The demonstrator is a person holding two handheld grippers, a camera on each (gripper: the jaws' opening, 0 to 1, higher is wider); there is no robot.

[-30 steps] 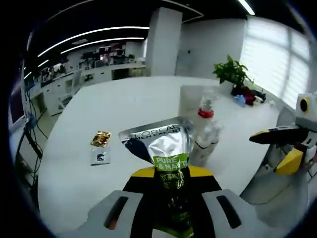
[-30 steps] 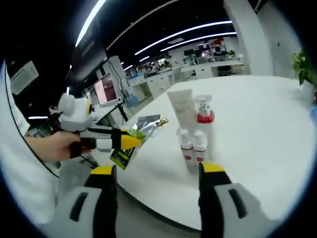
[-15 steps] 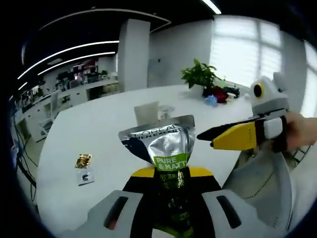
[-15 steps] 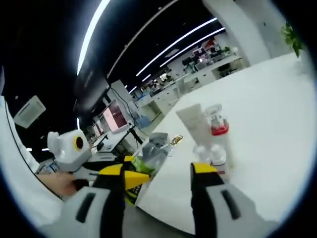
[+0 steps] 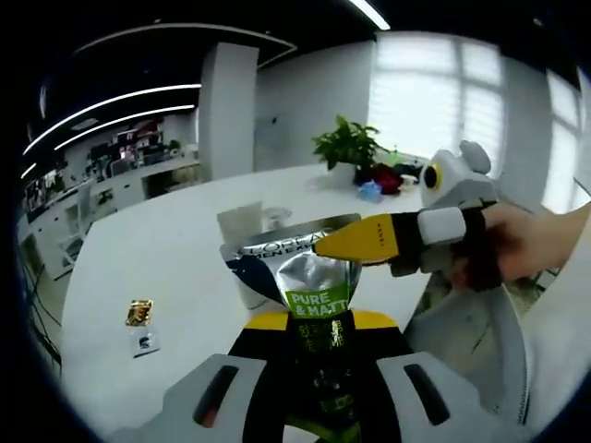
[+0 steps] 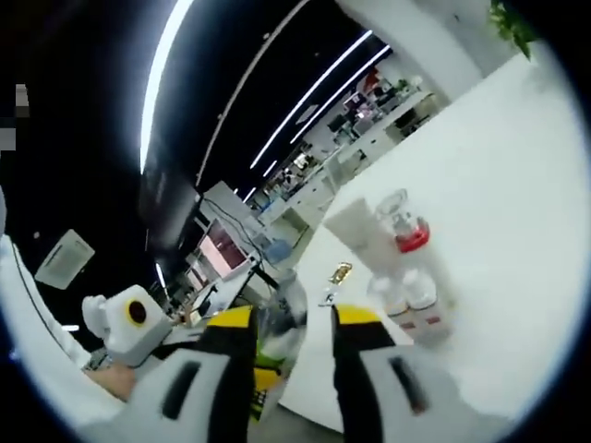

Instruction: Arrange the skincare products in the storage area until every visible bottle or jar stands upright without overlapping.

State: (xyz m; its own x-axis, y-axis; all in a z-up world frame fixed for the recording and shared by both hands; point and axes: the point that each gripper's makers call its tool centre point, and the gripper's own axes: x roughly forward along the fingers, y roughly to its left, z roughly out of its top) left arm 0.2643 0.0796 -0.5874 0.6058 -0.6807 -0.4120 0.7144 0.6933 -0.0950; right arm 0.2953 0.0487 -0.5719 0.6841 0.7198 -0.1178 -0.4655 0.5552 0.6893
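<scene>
Holding a silver and green pouch (image 5: 309, 277) tight in its jaws, the left gripper (image 5: 312, 346) sits at the bottom middle of the left gripper view. The right gripper (image 5: 369, 242) comes in from the right, held by a hand (image 5: 517, 245), its yellow tip at the pouch top. In the right gripper view, its jaws stand a little apart. Bottles (image 6: 411, 291) stand together on the white table (image 6: 517, 185), right of center.

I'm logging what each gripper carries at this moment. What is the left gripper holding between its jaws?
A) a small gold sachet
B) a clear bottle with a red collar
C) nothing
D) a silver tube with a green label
D: in the left gripper view the left gripper is shut on the silver tube with a green label, which stands up from between its jaws.
</scene>
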